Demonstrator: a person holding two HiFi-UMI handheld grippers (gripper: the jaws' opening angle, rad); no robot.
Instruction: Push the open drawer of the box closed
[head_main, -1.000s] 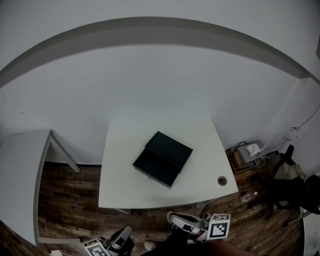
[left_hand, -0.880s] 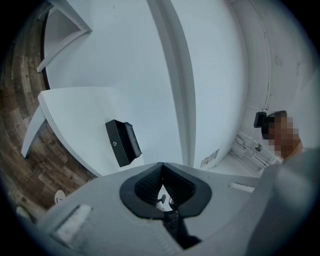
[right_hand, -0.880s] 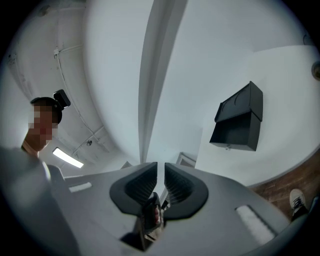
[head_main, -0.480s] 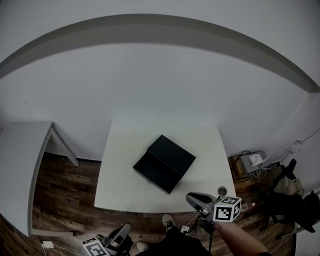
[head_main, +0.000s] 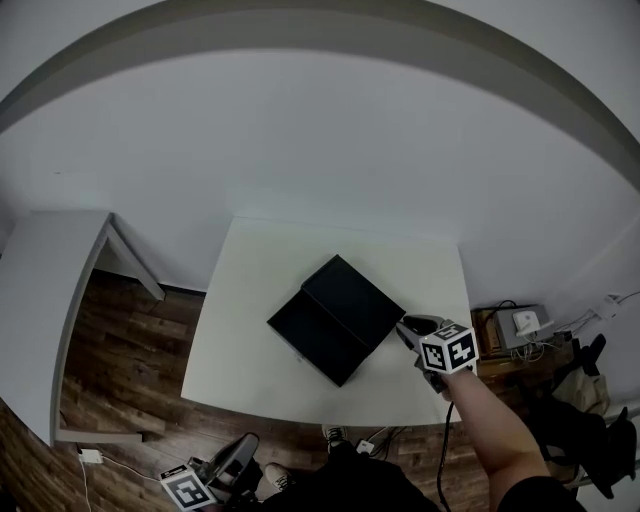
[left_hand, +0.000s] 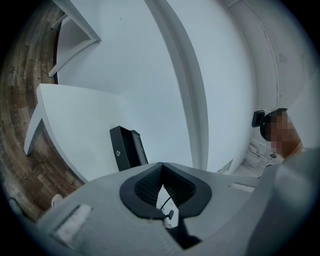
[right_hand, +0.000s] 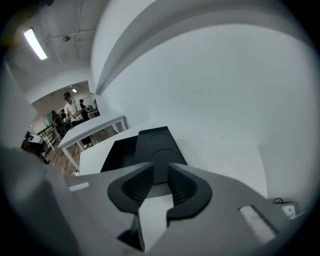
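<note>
A black box lies askew in the middle of the white table, and its open drawer sticks out toward the front left. My right gripper hovers just right of the box, pointing at it. The right gripper view has the box and the drawer beyond the right gripper. Its jaws have just been opening and stand apart with nothing between them. My left gripper hangs low in front of the table, its pads meeting at the tip. From the left gripper the box looks far off.
A second white table stands at the left over the wooden floor. A small device with cables sits on the floor right of the table. People stand by another table far off in the right gripper view.
My right gripper has swung up from below the table's front edge to the right side of the box. The left gripper stays low in front of the table.
</note>
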